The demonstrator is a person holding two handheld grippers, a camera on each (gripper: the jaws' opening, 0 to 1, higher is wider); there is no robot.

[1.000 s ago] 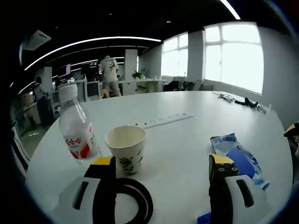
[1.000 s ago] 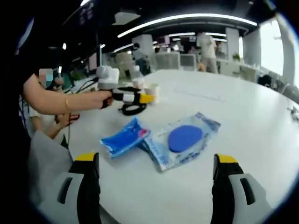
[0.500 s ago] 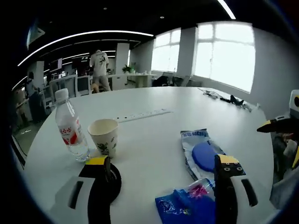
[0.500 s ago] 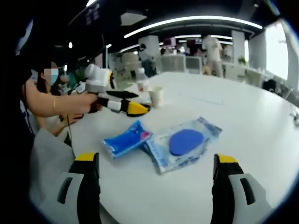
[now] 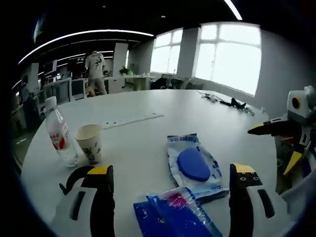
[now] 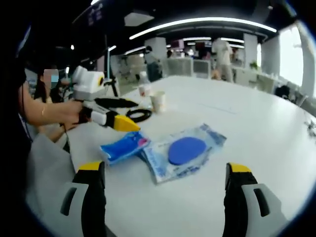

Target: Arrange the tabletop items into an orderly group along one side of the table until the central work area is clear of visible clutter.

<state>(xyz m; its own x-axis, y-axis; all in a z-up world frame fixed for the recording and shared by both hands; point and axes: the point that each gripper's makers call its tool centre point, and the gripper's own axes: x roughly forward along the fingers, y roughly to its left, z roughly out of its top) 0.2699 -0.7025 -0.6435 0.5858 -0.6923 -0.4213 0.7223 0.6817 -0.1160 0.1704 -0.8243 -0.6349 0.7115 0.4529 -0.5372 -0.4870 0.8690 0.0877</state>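
Nearby, on the white table (image 5: 148,143), a water bottle (image 5: 58,132) with a red label stands upright just beside a paper cup (image 5: 89,143); what either holds cannot be told. A clear packet (image 5: 194,165) with a round blue pad inside lies flat, a blue packet (image 5: 173,217) touching its near end. A black ring (image 6: 138,115) lies near the cup. The left gripper (image 5: 170,173) hangs wide open over the packets, gripping nothing. The right gripper (image 6: 165,170) is likewise spread wide and empty, short of the packets.
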